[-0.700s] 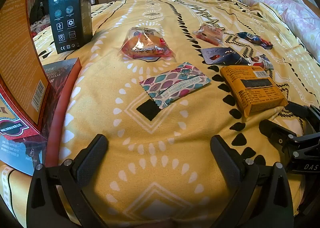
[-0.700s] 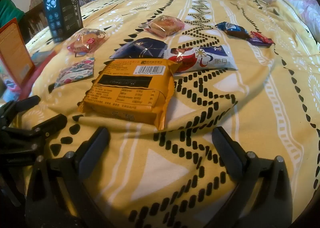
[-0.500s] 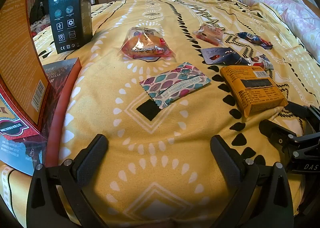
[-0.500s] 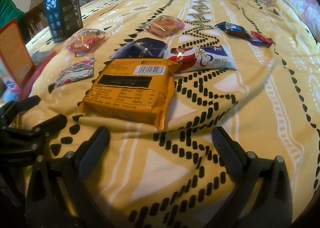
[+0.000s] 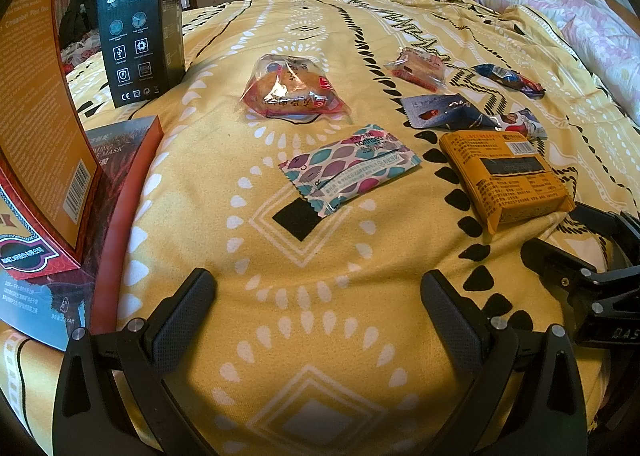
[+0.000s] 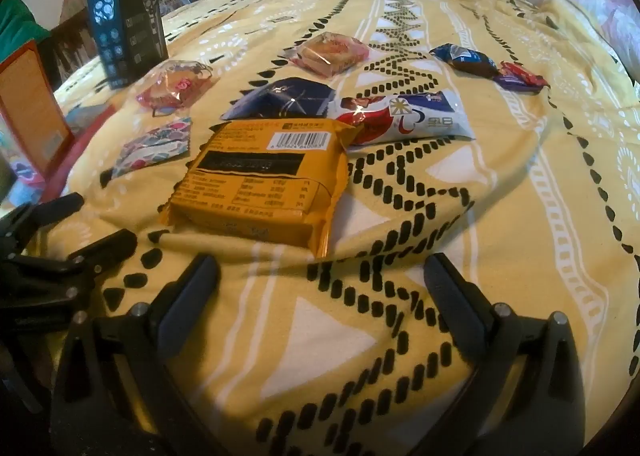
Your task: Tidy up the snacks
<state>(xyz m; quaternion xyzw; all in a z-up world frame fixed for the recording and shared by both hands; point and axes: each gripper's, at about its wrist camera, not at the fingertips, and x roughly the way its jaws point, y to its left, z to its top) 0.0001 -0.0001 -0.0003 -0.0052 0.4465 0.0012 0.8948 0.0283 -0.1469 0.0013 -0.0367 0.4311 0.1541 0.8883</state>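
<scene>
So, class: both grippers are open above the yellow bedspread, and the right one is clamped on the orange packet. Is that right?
Not quite. The right wrist view shows the right gripper open and empty, with the orange packet lying beyond its fingertips. The left gripper is open above the bedspread too.

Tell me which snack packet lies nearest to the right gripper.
The orange packet with the barcode lies nearest the open right gripper, just beyond its fingertips. The white and red packet and dark blue packet lie behind it.
</scene>
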